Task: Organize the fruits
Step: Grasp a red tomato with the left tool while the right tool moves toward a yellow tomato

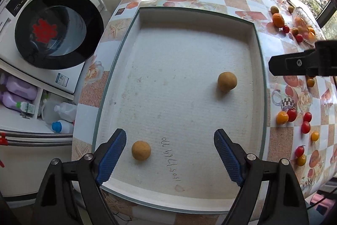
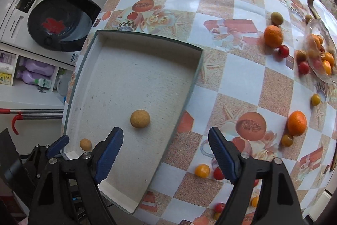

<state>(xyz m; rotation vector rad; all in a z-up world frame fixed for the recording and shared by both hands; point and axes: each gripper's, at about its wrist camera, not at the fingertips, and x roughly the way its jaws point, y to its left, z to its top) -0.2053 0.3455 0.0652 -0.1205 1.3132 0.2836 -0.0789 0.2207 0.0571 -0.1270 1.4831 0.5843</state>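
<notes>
Both my grippers stood wide open, gripping nothing. My left gripper [image 1: 170, 158] hovered over the near end of the shallow white tray [image 1: 258, 43]; one tan round fruit [image 1: 141, 150] lay between my left jaws, close to the left pad, a second tan fruit [image 1: 227, 81] ahead and right, near the tray's far-right wall. My right gripper [image 2: 165, 154] hung over the tray's right edge, a yellow cherry tomato [image 2: 202, 170] just inside its right pad. Progress, as I judged it: early. Only two fruits sat in the tray; the rest remained on the checkered tablecloth [image 2: 212, 81] right of my jaws: an orange [image 2: 296, 123], a farther orange [image 2: 273, 36], red and yellow cherry tomatoes, an olive-green fruit [image 2: 276, 18], and some in a glass dish [image 2: 316, 69] far right. The fruits were near-round, no clear long axis or heading; the tray's long axis ran away from my left jaws.
</notes>
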